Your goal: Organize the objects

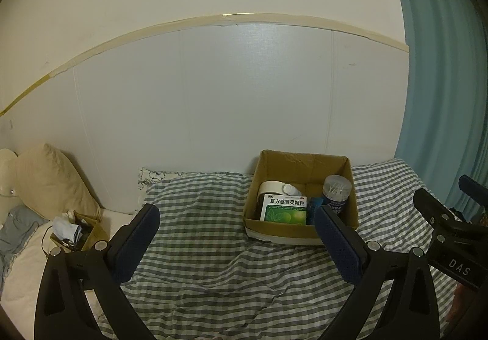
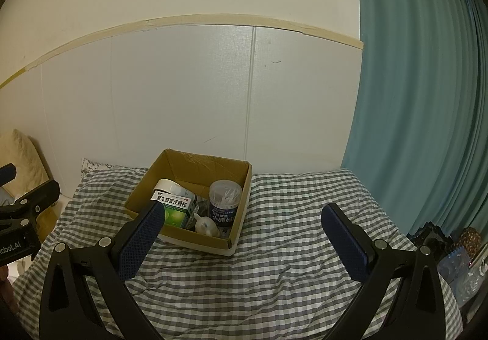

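The bed (image 2: 274, 279) under its checked cover is soft and rumpled, so anything set down on it may tip or roll into a fold. The cardboard box (image 2: 170, 169) sits on that cover near the wall, and it could tilt or slide if a gripper pushes on one rim. Inside it, already gathered, are a green medicine carton (image 2: 174, 209), a cotton swab jar (image 2: 225, 202), a roll of tape (image 1: 268, 187), a small white bottle (image 1: 291, 189) and a pale rounded item I cannot identify. The jar stands upright at the box's right side (tall and easy to knock over).

The left gripper (image 1: 238, 242) and right gripper (image 2: 241, 236) both hang in front of the box with fingers spread wide and nothing between them. Reaching in together, they might collide, since each shows at the edge of the other's view.
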Motion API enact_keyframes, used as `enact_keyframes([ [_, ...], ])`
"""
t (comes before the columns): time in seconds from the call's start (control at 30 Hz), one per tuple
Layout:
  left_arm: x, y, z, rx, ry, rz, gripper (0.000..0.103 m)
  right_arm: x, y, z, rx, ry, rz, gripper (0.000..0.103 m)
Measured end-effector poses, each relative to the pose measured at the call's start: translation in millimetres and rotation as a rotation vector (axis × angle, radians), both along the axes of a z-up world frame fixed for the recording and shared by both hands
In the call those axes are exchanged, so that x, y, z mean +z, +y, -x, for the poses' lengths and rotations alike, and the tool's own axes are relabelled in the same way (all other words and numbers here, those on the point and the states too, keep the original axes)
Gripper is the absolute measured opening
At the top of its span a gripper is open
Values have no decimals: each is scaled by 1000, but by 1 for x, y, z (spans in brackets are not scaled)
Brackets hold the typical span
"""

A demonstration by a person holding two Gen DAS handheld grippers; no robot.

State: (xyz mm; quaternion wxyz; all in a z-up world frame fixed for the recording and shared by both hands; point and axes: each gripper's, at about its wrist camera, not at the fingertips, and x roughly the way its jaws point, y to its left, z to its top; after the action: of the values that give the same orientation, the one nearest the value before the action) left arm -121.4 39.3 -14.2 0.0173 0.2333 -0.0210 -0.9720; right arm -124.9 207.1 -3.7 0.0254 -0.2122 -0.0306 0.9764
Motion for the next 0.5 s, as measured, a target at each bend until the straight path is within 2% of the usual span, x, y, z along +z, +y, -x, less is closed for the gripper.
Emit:
enact_keyframes([
  [0.5, -1, 1, 0, 3, -1, 0, 103, -3, -1, 1, 4, -11, -2, 103],
])
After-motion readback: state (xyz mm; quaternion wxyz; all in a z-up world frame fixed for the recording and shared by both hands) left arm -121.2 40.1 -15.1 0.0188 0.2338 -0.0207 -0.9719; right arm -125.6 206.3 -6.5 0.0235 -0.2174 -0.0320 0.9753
